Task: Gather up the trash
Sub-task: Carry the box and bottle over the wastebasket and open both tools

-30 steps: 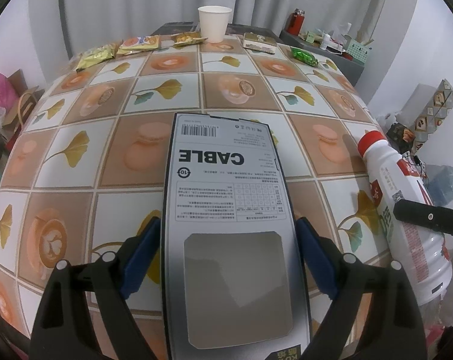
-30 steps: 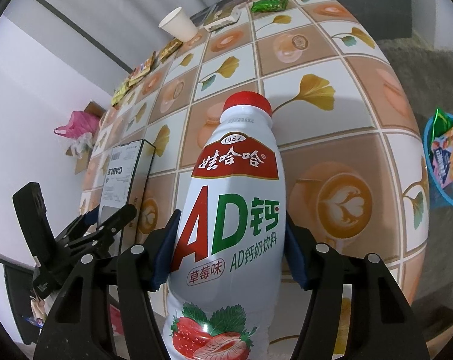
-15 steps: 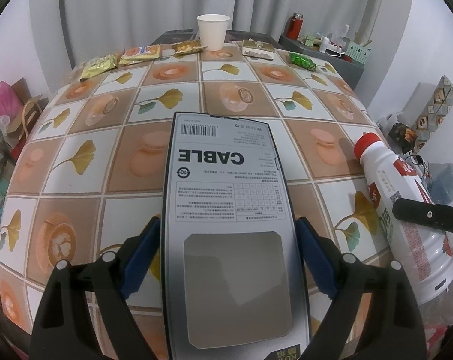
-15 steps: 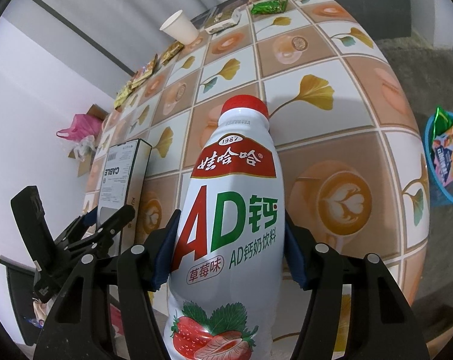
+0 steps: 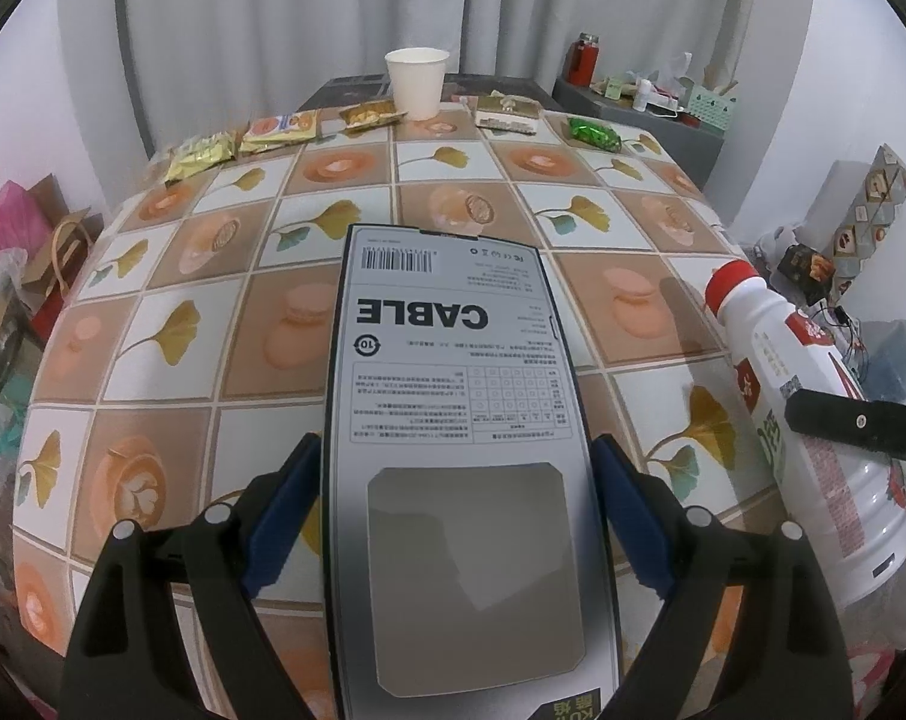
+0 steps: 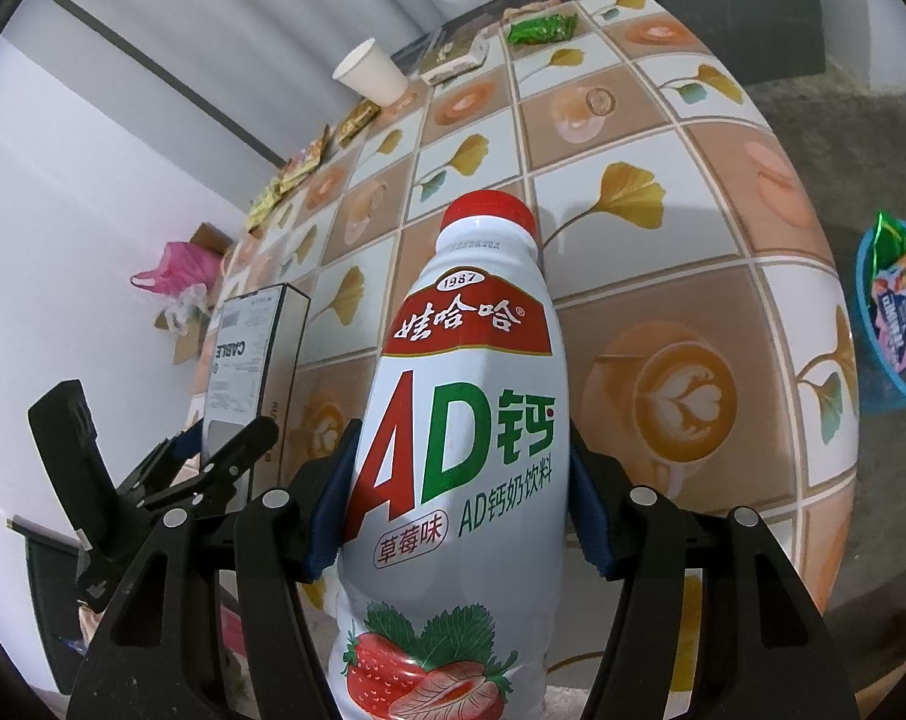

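Two grippers, two catches: the left gripper (image 5: 456,480) had its jaws spread wide, pads clamped on one grey cable box (image 5: 453,396) above the tiled table (image 5: 153,360); the right gripper (image 6: 456,504), jaws about half open, squeezed one white drink bottle (image 6: 459,420). At the far edge sat one paper cup (image 5: 417,83) and five snack packets, and beside the table one blue basket (image 6: 873,330).

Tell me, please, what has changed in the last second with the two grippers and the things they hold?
Nothing visibly changed. The left gripper still clamps the cable box, the right gripper still clamps the strawberry milk bottle, both above the table.
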The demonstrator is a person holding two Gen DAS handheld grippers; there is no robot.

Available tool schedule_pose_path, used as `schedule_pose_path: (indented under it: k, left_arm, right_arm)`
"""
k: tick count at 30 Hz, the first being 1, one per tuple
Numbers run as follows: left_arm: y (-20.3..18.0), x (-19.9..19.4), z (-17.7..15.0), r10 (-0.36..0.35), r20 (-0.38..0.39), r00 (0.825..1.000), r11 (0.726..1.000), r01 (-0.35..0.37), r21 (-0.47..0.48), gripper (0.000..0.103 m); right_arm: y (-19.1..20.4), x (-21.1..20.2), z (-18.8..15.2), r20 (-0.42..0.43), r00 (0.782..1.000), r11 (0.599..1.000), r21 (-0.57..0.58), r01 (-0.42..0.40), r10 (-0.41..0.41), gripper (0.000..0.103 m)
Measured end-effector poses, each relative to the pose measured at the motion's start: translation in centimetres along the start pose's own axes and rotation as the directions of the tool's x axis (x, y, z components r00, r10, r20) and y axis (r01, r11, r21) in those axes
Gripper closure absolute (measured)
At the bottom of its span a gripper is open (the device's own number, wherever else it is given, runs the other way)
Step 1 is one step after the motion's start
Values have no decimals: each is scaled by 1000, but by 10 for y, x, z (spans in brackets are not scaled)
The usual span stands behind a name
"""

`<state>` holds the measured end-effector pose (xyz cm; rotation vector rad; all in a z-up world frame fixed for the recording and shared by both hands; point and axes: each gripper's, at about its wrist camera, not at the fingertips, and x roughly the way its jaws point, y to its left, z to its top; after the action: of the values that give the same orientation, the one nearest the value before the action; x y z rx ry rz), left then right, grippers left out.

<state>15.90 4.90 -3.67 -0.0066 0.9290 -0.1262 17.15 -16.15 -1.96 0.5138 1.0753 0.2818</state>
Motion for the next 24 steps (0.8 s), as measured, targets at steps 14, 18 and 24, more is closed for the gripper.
schedule_pose_path:
  k: [14, 18, 24]
  left_arm:
    - [-71, -25, 26, -148, 41, 988, 979, 141, 149, 16]
    - [-114, -27, 39, -228, 31, 973, 951, 216, 220, 16]
    - [-176, -24, 52, -302, -16, 953, 904, 292, 313, 16]
  right_arm:
    - [-53, -73, -26, 174, 982, 983, 153, -106, 78, 45]
    - [-84, -104, -40, 244, 968, 964, 239, -115, 55, 45]
    - [-126, -146, -63, 345, 939, 929, 342, -140, 15, 45]
